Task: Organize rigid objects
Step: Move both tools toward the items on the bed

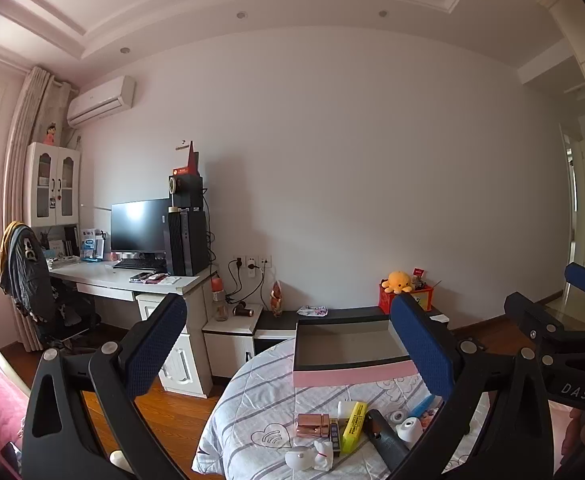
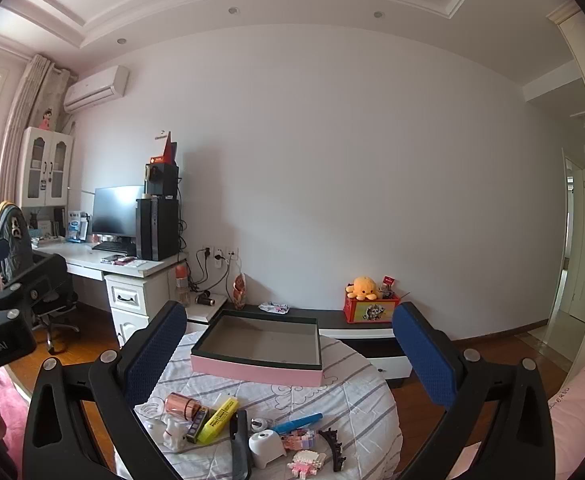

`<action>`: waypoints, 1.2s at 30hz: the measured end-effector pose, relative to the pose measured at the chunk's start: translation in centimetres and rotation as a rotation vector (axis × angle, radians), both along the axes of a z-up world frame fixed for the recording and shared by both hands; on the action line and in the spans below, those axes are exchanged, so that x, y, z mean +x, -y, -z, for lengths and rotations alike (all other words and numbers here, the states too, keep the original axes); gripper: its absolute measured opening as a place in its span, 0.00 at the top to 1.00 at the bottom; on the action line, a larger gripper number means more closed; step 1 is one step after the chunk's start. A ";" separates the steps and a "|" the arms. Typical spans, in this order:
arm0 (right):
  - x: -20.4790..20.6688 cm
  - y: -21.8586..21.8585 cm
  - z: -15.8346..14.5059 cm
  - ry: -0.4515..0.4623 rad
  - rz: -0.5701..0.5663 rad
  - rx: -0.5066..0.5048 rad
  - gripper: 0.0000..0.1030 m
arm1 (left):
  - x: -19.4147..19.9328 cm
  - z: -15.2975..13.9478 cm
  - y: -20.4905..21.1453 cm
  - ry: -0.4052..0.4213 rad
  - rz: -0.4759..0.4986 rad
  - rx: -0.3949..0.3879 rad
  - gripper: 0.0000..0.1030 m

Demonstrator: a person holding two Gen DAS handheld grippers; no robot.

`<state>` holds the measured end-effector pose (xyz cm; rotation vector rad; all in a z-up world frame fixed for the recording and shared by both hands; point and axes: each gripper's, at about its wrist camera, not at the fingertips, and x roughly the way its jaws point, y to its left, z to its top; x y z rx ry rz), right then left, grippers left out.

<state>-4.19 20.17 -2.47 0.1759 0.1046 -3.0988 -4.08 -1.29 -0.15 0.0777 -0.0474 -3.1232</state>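
A pink, black-rimmed open box (image 2: 258,368) sits empty at the far side of a round table with a striped cloth (image 2: 352,400); it also shows in the left wrist view (image 1: 348,374). Small items lie near the front: a rose-gold case (image 2: 181,405), yellow highlighter (image 2: 218,420), blue pen (image 2: 296,424), black comb (image 2: 238,446), white cat figure (image 2: 172,436), white cup-shaped holder (image 2: 264,448), pink brick toys (image 2: 304,460), black hair clip (image 2: 334,446). My left gripper (image 1: 288,344) and right gripper (image 2: 288,344) are open, empty, above the table.
A white desk (image 2: 132,268) with monitor, computer tower and an office chair stands at the left. A low black-and-white cabinet (image 2: 356,332) behind the table carries a red box with an orange plush. Wooden floor surrounds the table; a doorway is at the right.
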 end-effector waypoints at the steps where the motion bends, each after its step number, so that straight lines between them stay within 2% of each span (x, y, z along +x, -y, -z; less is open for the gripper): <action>1: -0.2 0.0 0.0 0.001 0.003 0.000 0.00 | -0.2 0.0 0.0 0.000 -0.001 0.002 0.00; 13: -1.3 0.1 -0.5 -0.030 0.023 -0.010 0.00 | -2.1 0.6 -0.2 0.012 0.023 -0.008 0.00; 26: -5.0 -1.5 1.4 0.047 0.054 -0.014 0.00 | -6.5 2.2 -1.6 0.084 0.019 -0.015 0.00; 36: -7.1 -2.3 1.2 0.048 0.073 -0.020 0.00 | -9.5 2.7 -2.9 0.112 0.032 -0.033 0.00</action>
